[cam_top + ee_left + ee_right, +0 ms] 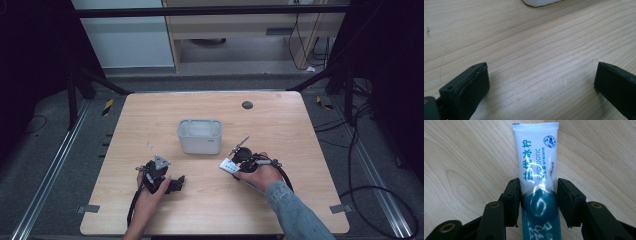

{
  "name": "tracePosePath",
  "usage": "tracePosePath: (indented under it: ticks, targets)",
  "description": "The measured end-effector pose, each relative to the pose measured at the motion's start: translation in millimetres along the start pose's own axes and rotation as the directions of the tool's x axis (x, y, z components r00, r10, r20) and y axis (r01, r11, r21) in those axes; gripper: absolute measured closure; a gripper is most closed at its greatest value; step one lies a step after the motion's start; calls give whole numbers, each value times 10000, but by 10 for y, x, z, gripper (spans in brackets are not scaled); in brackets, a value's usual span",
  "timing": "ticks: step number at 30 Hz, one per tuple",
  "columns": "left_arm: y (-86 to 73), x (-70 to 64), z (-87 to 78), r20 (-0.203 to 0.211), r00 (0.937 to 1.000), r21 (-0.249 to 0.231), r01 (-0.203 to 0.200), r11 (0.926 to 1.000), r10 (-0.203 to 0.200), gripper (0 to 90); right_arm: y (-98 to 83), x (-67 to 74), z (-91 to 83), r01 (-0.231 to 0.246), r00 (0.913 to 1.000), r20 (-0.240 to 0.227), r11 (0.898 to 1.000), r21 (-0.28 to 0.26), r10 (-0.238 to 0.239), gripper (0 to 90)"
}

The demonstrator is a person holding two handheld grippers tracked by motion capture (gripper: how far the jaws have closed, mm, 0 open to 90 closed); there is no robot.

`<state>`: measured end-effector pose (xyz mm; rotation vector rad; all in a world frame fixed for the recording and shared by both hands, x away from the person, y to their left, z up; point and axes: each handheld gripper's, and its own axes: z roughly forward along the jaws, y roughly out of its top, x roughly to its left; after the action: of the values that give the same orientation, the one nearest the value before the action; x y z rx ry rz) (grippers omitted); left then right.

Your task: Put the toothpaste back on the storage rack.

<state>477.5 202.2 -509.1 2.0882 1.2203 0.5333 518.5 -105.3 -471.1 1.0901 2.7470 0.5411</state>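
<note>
A white and teal toothpaste tube lies flat on the wooden table between the jaws of my right gripper. Both pads touch its sides near the teal lower half, and its crimped end points away from me. From above, the tube pokes out left of the right gripper, which a hand in a denim sleeve holds. My left gripper rests low at the front left. Its jaws stand wide apart over bare wood with nothing between them.
A white rectangular container stands open-topped at the table's middle, behind both grippers; its lower edge shows at the top of the left gripper view. A small dark round disc sits near the far edge. Cables trail off to the right.
</note>
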Motion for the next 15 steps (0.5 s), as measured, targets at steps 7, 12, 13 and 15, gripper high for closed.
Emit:
tracePosePath:
  ticks: [7,12,13,15]
  targets:
    - [0,0,0,-1,10000,1,4,10000,-4,0,-6,5,8,79,10000,40,10000,-5,-79,549]
    - [0,0,0,-2,10000,2,0,10000,0,0,9,-4,11,173,9998,14,9998,128,-173,567]
    - [0,-1,0,-3,10000,-3,4,10000,-4,0,11,-4,10,174,9998,12,9997,151,-174,570]
    - [0,0,0,-2,10000,-1,4,10000,-4,0,13,-2,10,173,9998,39,9997,164,-174,574]
